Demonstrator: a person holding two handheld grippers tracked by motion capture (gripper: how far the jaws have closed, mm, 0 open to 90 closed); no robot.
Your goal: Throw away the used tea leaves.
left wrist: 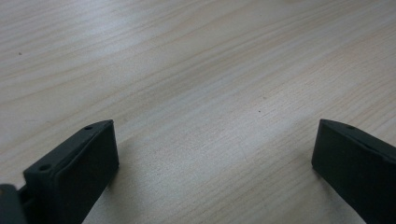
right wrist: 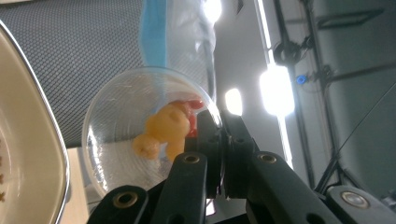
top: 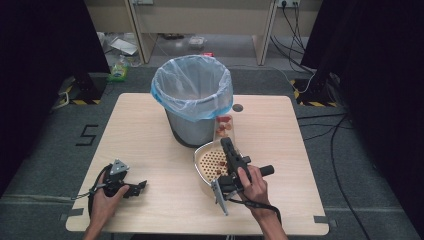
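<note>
The right claw is clamped on the clear cup rim, holding it beside the bin for emptying. The left claw, jaws apart, rests on the bench.

Clear plastic cup: rim partly behind right gripper's black jaws; orange and red bits inside too blurred to identify. Cream perforated tray cut off at left edge. Grey mesh bin cropped at top.

One lined bin, one clear cup of food, one perforated tray, two claws
</note>
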